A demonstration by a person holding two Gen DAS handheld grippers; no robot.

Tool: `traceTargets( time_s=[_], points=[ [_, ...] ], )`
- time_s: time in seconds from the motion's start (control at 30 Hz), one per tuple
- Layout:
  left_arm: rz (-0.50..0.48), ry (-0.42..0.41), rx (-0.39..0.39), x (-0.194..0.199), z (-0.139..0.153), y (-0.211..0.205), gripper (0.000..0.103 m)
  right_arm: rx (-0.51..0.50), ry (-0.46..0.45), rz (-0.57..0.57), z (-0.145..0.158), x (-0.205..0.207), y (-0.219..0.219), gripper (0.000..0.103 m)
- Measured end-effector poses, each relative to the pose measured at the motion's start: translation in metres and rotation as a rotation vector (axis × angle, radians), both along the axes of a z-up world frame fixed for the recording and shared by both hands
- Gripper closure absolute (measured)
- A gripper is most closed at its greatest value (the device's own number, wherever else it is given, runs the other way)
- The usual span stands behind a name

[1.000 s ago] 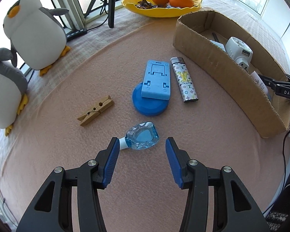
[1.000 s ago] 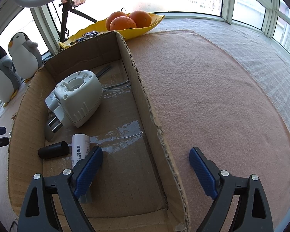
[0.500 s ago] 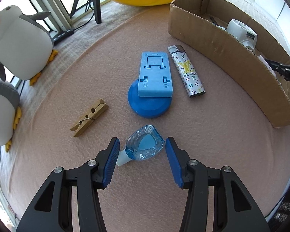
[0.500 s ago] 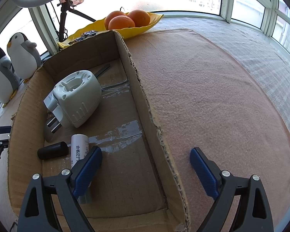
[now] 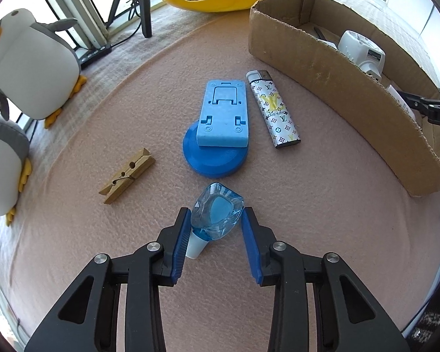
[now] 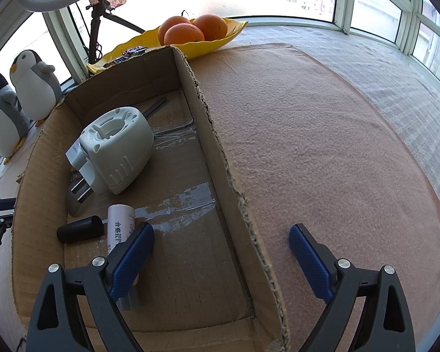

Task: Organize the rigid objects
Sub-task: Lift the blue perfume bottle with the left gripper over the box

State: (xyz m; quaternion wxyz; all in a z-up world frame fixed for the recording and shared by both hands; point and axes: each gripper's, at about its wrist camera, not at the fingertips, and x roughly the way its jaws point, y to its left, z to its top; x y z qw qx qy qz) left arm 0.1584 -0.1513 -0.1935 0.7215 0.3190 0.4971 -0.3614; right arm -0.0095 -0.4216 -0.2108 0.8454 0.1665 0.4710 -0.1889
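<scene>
Left gripper (image 5: 215, 228) fingers part-open, straddling clear blue teardrop-shaped plastic bottle (image 5: 215, 215) on pink felt surface (image 5: 322, 205), not clamped. Squeeze body evenly, then lift toward brown cardboard box (image 5: 331, 67) at 2 o'clock. Right gripper (image 6: 220, 252) wide open, empty.

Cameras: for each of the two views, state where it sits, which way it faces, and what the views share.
Left wrist: on the left tongs, looking forward and down at the blue bottle between its fingers on the pink mat.
Right wrist: on the right tongs, open, straddling the box wall.
Shared: box, white plug, oranges, penguins.
</scene>
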Motion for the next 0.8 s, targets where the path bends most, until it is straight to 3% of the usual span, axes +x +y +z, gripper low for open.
traceTargets(
  time_s=[0.4,0.8],
  points=[
    [0.059,-0.009,-0.036,-0.011,0.007,0.008,0.071,0.0,-0.001,-0.001,0.0,0.001,-0.001,0.011],
    [0.037,-0.034,-0.139,-0.028,0.054,-0.017,0.071,-0.001,-0.001,0.001,0.0,0.001,0.0,0.011]
  ],
)
